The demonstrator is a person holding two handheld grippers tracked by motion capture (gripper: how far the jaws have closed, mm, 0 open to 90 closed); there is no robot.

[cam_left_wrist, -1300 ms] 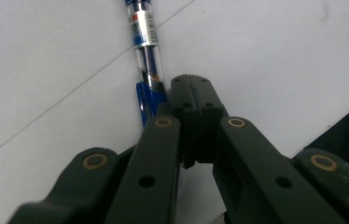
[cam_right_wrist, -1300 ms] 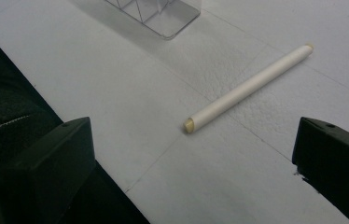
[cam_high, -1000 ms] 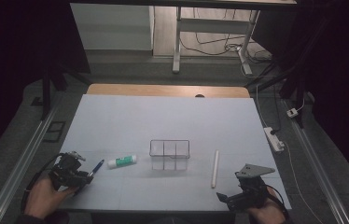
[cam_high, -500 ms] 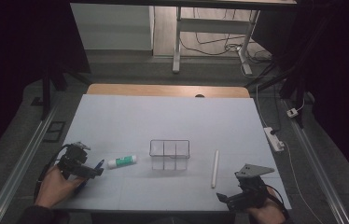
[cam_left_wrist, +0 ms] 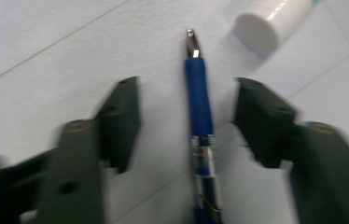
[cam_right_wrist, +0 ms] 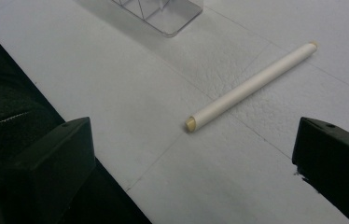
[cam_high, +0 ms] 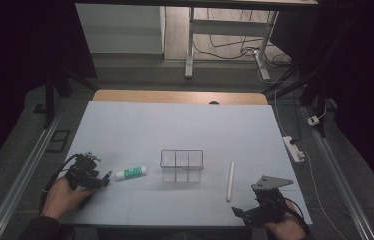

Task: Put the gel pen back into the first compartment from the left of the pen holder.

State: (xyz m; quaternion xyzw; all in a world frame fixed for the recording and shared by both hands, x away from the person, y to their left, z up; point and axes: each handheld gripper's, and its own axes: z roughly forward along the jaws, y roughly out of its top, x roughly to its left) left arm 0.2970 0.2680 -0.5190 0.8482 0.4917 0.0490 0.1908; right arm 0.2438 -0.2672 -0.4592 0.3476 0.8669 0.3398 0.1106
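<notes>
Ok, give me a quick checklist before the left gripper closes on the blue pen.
1. Left gripper open: ok.
2. Blue pen lies between the jaws: ok.
3. Pen centred: not ok, it sits nearer one jaw.
4. Glue stick outside the jaws: ok.
5. Jaws low enough to grip: cannot tell.
6. Right gripper apart from the white stick: ok.

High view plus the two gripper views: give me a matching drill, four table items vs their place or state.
Things:
1. blue pen
2. glue stick
3. clear organizer
4. white stick

Places/states:
A. mid-table, nothing inside
B. lying ahead of the right hand-held gripper
C. between the open jaws of the left hand-held gripper, ungripped
D. lying between pen and organizer

Pairs: 1-C, 2-D, 3-A, 4-B
</notes>
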